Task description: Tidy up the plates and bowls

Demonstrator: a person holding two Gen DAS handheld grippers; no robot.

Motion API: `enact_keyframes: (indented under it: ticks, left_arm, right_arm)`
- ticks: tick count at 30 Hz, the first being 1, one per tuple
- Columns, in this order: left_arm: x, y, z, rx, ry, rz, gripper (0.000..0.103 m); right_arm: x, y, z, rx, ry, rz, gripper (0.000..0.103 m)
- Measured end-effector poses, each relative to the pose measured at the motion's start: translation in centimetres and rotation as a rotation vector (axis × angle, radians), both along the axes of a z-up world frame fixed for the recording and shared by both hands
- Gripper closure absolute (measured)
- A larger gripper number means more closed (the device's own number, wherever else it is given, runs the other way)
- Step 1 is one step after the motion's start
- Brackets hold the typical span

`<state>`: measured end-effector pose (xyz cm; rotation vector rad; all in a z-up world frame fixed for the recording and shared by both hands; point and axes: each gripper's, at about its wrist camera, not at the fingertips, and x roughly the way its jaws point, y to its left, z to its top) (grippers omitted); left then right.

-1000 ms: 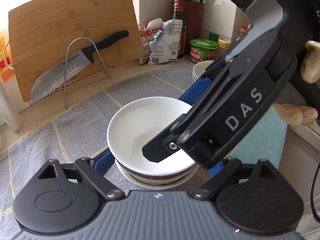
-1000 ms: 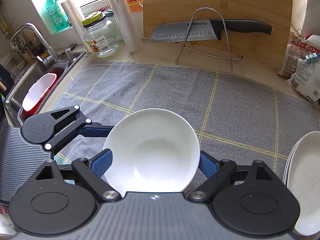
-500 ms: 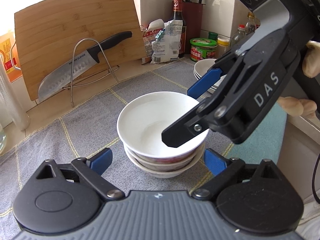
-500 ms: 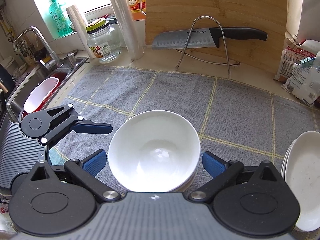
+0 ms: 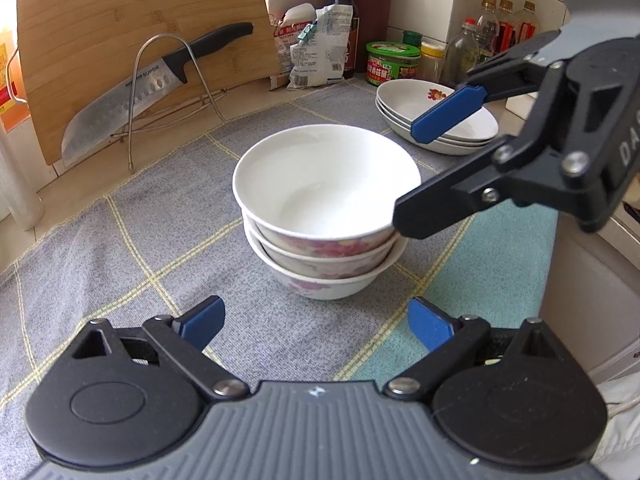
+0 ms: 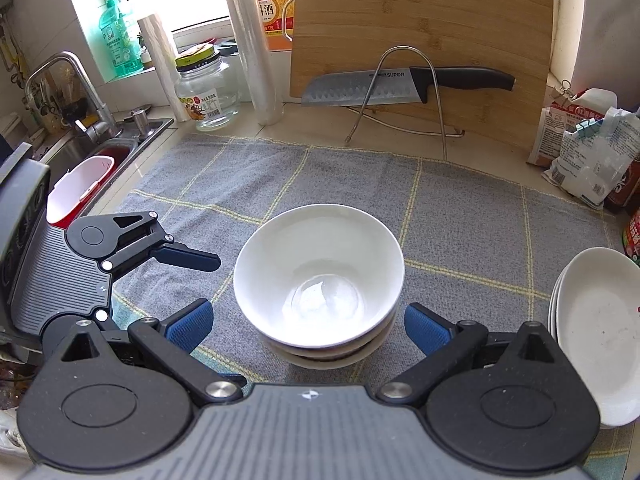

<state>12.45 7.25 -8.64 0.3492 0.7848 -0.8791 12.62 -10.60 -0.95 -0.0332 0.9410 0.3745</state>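
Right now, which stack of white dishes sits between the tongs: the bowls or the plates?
The stack of three floral bowls, mid-cloth between both open tongs. The plate stack lies off to the side, near the cloth's edge.

— What can we read here?
— "SUPOR" on the knife blade [image 6: 362, 88], and "DA" on the right gripper [image 5: 448, 160] body. Bottle and jar labels stay illegible to us.

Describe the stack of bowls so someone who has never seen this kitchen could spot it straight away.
Start at the grey checked cloth covering the counter in front of the bamboo cutting board. Near its middle stands the stack of bowls, three nested, white inside with pink flowers outside. Unlike the stack of plates towards the cloth's edge, it is deep and tall, not shallow.
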Motion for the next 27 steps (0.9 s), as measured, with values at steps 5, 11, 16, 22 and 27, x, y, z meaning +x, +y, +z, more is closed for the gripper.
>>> enact_keyframes:
  ticks: [5,11,16,22,27]
  left_arm:
    - [0.8,-0.7,-1.6,0.026,0.043,0.019,0.005]
    - [1.1,-2.2,-3.1,0.052,0.071,0.070,0.005]
    - [1.2,-3.1,-4.0,0.086,0.094,0.100,0.001]
    - [0.6,-4.1,-4.2,0.132,0.056,0.108,0.000]
    - [0.2,-3.7,-4.2,0.119,0.044,0.111,0.000]
  right_arm:
    - [-1.4,-1.0,-1.7,-0.017,0.034,0.013,0.000]
    - [-1.2,-2.9,-5.8,-0.077,0.089,0.038,0.000]
    - [-0.2,-3.6,-8.4,-0.143,0.078,0.094,0.000]
    - [-0.3,-3.8,-9.7,-0.182,0.045,0.225,0.000]
    - [-0.5,-4.5,-9.6,-0.171,0.016,0.298,0.000]
